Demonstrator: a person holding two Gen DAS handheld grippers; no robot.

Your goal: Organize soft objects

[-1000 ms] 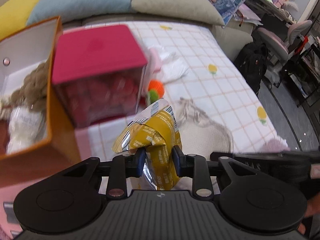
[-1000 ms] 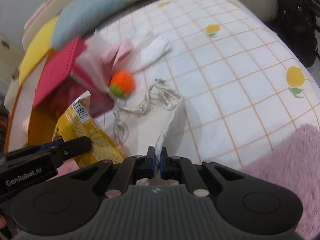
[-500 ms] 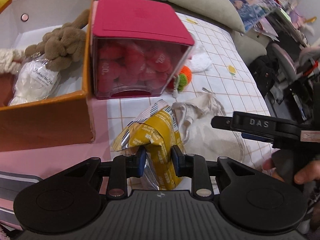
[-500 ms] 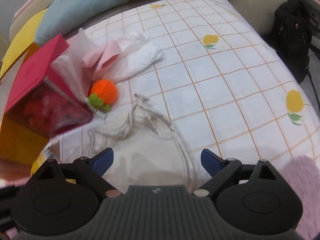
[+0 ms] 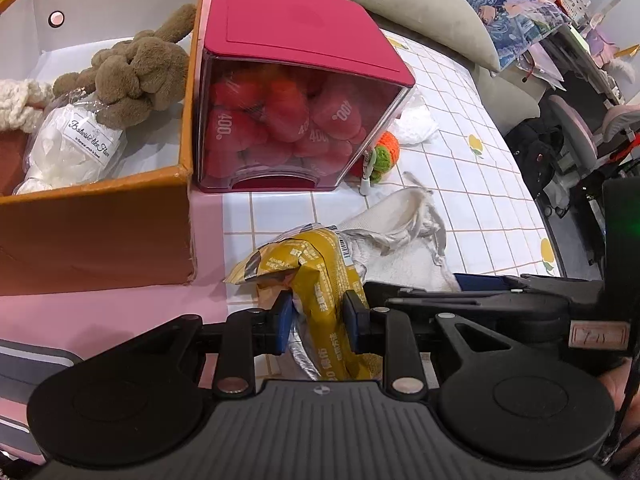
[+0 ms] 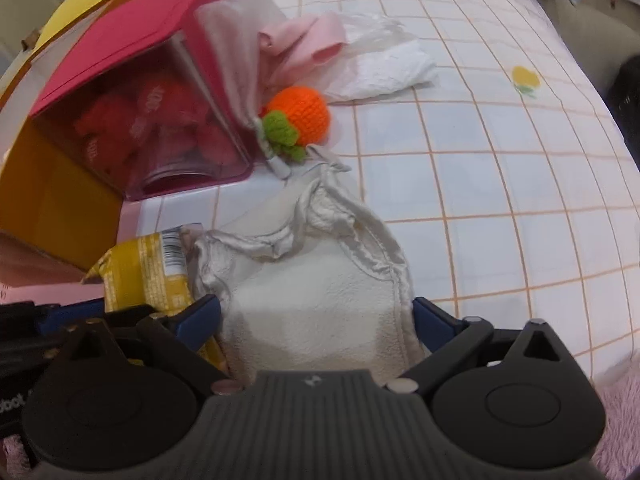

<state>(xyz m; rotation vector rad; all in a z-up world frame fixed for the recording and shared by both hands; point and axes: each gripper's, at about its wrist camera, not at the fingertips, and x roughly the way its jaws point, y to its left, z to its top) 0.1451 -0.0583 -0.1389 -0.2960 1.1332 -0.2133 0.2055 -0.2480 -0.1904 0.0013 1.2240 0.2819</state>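
Observation:
My left gripper [image 5: 318, 320] is shut on a crumpled yellow snack packet [image 5: 316, 276], held low over the checked bedspread; the packet also shows in the right wrist view [image 6: 148, 276]. My right gripper [image 6: 316, 316] is open, its jaws either side of a cream drawstring pouch [image 6: 320, 300] that lies flat on the spread; the pouch also shows in the left wrist view [image 5: 396, 236]. An orange knitted ball [image 6: 300, 116] with a green leaf lies beyond the pouch.
An orange box [image 5: 96, 216] holds a brown plush [image 5: 136, 72] and a white bagged item [image 5: 76, 148]. A clear bin with a red lid [image 5: 296, 92] holds red soft pieces. Pink cloth [image 6: 300, 40] and white plastic [image 6: 384, 68] lie behind the ball. Pillows line the back.
My right gripper has let go of the pouch and opened wide; the pouch now lies on the spread. My left gripper has swung left toward the boxes, still holding the packet.

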